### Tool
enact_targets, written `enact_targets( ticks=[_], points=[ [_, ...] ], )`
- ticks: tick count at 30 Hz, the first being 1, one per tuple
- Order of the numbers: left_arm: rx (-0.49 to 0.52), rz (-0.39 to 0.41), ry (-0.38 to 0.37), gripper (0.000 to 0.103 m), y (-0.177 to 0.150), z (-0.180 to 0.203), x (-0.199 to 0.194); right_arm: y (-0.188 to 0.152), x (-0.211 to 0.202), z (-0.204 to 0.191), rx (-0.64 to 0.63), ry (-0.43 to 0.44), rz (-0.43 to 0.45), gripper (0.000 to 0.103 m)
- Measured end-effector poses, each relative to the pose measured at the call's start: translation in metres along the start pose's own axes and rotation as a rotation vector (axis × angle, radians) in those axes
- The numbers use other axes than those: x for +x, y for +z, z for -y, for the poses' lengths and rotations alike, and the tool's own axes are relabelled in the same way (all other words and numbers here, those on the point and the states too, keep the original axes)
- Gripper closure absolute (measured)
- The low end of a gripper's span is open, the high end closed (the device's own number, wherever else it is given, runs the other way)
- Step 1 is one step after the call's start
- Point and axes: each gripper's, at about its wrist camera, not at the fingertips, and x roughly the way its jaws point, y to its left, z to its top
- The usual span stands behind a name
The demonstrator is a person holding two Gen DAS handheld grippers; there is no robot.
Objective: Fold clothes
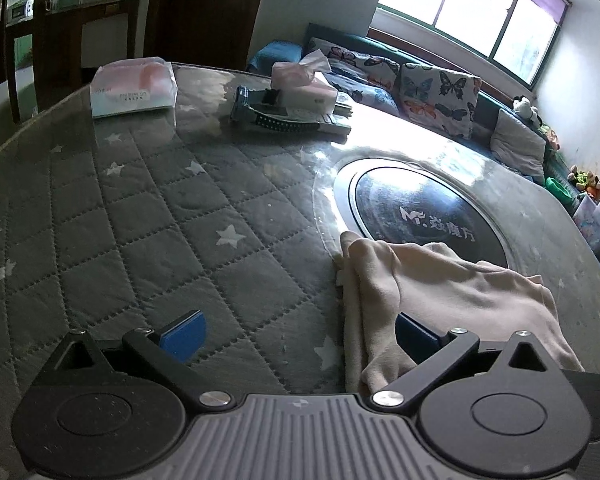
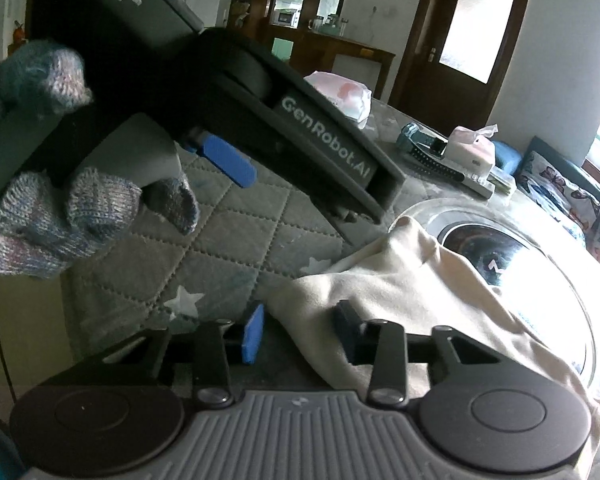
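Both wrist views low, close; share garment [image 1: 440, 292], table [image 1: 140, 216].

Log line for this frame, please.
task: fold clothes | left gripper: open, at cloth edge | right gripper: open, over cloth | cloth: crumpled on table

Near-left quilted bench [image 1: 140, 216] is wide open; far side is blocked by tissue packs [image 1: 134, 88] and a comb pile [image 1: 284, 116].

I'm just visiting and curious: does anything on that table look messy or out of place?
Only the cream garment: it lies crumpled in a heap, partly over the round black disc set in the table. The tissue box and pack sit tidy.
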Motion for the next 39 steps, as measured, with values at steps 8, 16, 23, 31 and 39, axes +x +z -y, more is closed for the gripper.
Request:
enact_targets(
  ticks=[8, 16, 23, 31, 39],
  points=[
    [-0.032, -0.024, -0.051, 0.003, 0.001, 0.005, 0.005, 0.001, -0.004, 0.02, 0.131, 0.04, 0.013, 0.09],
    [-0.072, -0.068, -0.098, 0.014, 0.005, 0.011, 0.015, 0.003, -0.019, 0.043, 0.281, 0.11, 0.054, 0.095],
    [-0.103, -0.119, -0.135, 0.025, 0.009, 0.017, 0.026, 0.001, -0.031, 0.052, 0.333, 0.129, 0.091, 0.096],
    [-0.125, -0.158, -0.173, 0.052, 0.013, 0.022, 0.035, -0.001, -0.043, 0.057, 0.363, 0.141, 0.127, 0.1],
    [-0.156, -0.171, -0.182, 0.052, 0.015, 0.021, 0.036, -0.004, -0.05, 0.059, 0.383, 0.148, 0.147, 0.1]
  ],
)
